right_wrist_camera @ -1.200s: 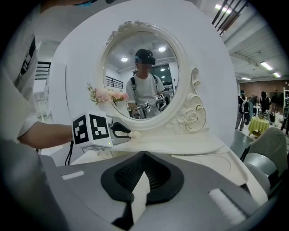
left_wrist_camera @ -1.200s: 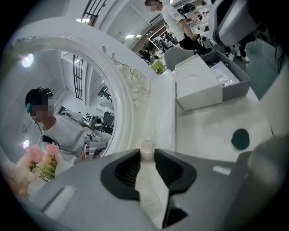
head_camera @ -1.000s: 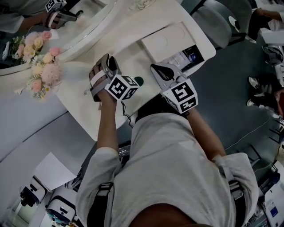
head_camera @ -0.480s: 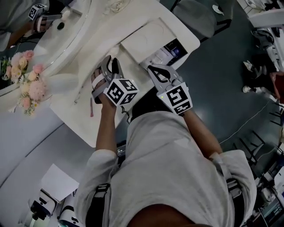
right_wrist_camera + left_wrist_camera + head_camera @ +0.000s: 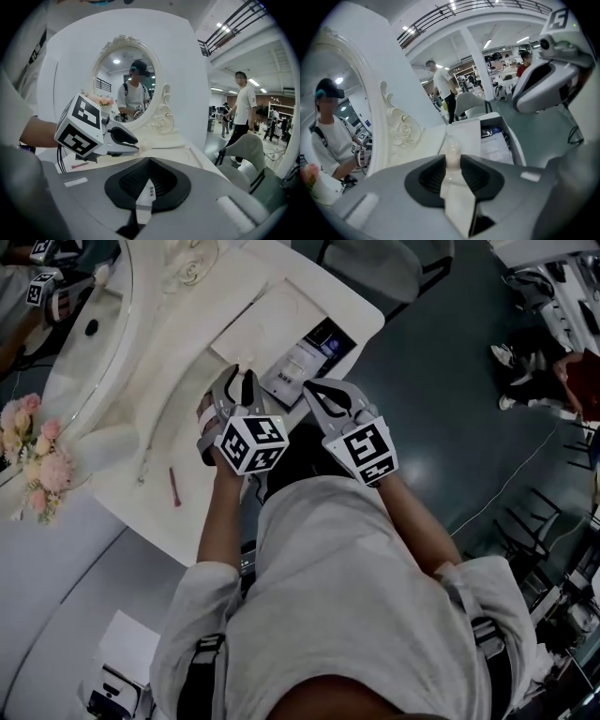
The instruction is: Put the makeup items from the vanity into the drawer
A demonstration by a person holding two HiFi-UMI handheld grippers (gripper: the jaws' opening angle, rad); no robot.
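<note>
Both tongs have slid closer to the open drawer. The left gripper squeezes a pale little bottle just beside it. The right gripper pinches a thin white packet. Next, I think, they must hold these over the drawer and let go gently.

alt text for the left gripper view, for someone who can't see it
The left gripper has its grey jaws clamped on a small pale cream tube, pointed over a white vanity top toward its open drawer. An ornate white mirror frame stands at left; the right gripper shows at upper right.
</note>
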